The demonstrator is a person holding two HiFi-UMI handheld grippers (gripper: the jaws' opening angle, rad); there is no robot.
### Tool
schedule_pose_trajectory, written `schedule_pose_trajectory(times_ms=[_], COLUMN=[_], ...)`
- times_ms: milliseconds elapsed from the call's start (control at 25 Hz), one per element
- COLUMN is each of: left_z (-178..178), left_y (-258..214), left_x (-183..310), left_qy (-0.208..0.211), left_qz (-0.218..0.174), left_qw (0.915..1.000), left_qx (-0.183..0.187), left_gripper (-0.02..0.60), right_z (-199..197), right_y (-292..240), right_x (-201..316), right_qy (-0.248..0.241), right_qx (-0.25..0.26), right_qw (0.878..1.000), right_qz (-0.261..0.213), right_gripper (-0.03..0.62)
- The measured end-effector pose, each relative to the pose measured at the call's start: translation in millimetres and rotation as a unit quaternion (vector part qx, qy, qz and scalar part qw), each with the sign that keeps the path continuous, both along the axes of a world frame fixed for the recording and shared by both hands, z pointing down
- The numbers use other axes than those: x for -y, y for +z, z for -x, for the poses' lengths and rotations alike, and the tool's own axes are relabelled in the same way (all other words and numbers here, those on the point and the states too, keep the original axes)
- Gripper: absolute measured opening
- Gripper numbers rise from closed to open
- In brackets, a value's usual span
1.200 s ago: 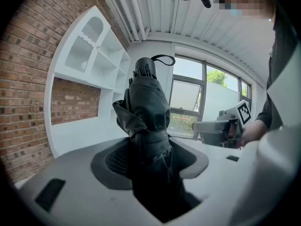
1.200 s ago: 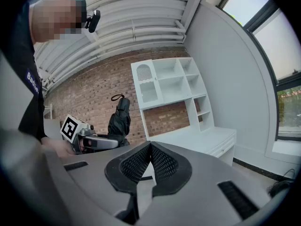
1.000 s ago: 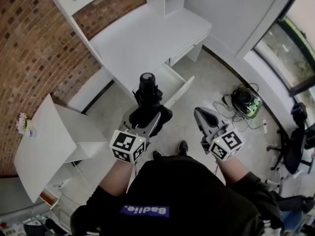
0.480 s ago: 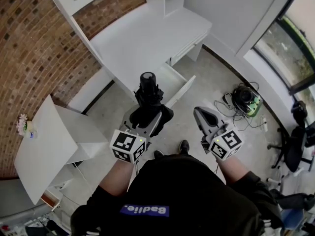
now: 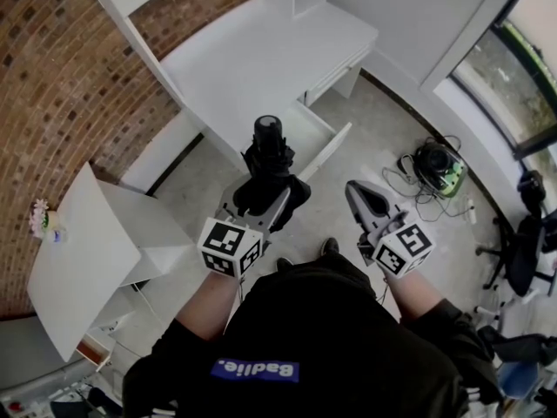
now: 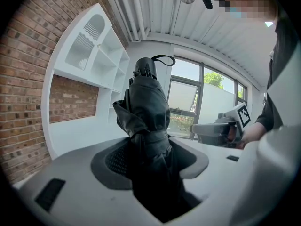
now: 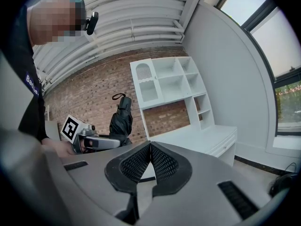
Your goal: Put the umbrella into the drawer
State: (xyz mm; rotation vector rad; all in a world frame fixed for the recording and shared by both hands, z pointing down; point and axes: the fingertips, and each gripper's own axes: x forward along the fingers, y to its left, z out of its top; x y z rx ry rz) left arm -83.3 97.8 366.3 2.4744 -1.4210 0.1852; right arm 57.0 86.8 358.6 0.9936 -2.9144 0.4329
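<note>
A folded black umbrella stands upright in my left gripper, whose jaws are shut on its cloth body; in the left gripper view the umbrella rises from between the pads with its strap loop at the top. In the head view it hangs in front of the open white drawer of the desk. My right gripper is held to the right with its jaws shut on nothing; its pads meet at the tips. The right gripper view also shows the umbrella at the left.
A white side table with a small flower pot stands at the left by the brick wall. A white shelf unit rises over the desk. Cables and a green-black device lie on the floor at the right, near an office chair.
The whole scene has slid slightly in the head view; the grippers and the umbrella sit a little higher and to the right. Both grips are unchanged.
</note>
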Motion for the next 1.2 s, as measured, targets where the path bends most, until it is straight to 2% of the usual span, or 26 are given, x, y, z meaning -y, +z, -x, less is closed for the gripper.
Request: schedule_pose_trajectory(times_ms=[400,840,1200], left_z=[-2,-15,-24], left_y=[22,52,78], left_x=[27,107,164], left_qy=[-0.008,-0.026,-0.038], left_qz=[0.016,0.05,0.078], left_qw=[0.9998,0.9979,0.9951], left_qx=[0.011,0.033,0.048], left_gripper=[0.233,0.233,0.233], right_z=[-9,-32,-25], right_y=[8,21,35], right_x=[21,109,169], right_qy=[-0.002,-0.015,-0.049], right_qx=[0.003,0.004,0.005], right_qw=[1.0,0.999,0.997], right_qz=[0.002,0.028,0.054], right_gripper=[0.031,0.031,0.031])
